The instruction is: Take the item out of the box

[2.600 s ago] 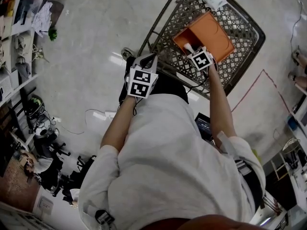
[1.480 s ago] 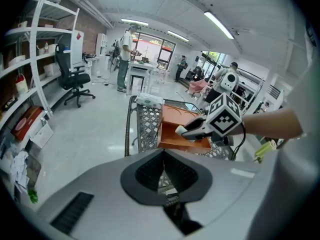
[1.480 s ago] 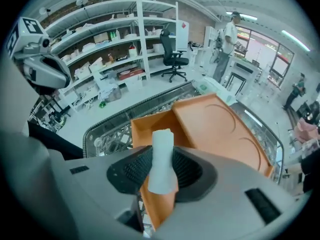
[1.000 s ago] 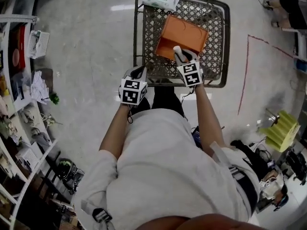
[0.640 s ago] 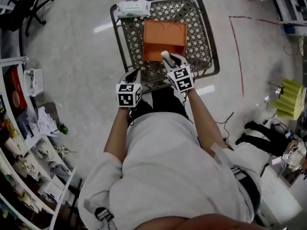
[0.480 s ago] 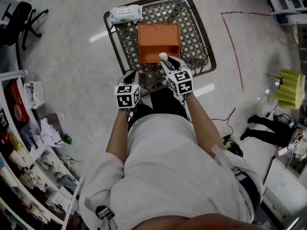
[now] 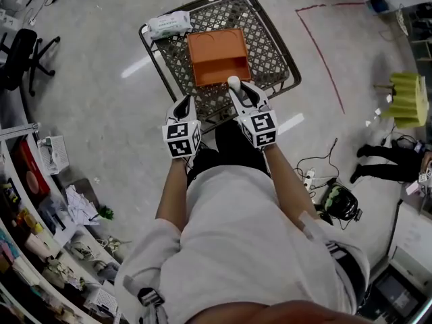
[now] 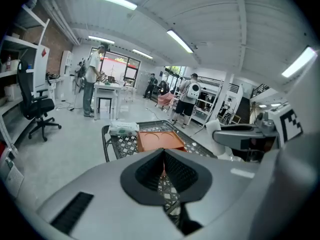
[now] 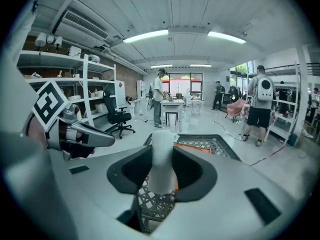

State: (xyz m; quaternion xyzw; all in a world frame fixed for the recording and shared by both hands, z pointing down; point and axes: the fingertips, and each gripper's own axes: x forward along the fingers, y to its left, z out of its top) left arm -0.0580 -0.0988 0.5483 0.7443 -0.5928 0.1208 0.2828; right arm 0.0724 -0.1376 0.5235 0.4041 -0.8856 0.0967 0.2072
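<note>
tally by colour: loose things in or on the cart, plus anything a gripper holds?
Orange: 1 (box)
White: 2 (packet at the cart rim, cylinder in the right gripper)
Total: 3

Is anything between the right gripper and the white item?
Nothing visible does: the right gripper is shut on the white item, holding it over the cart by the orange box's near edge.
</note>
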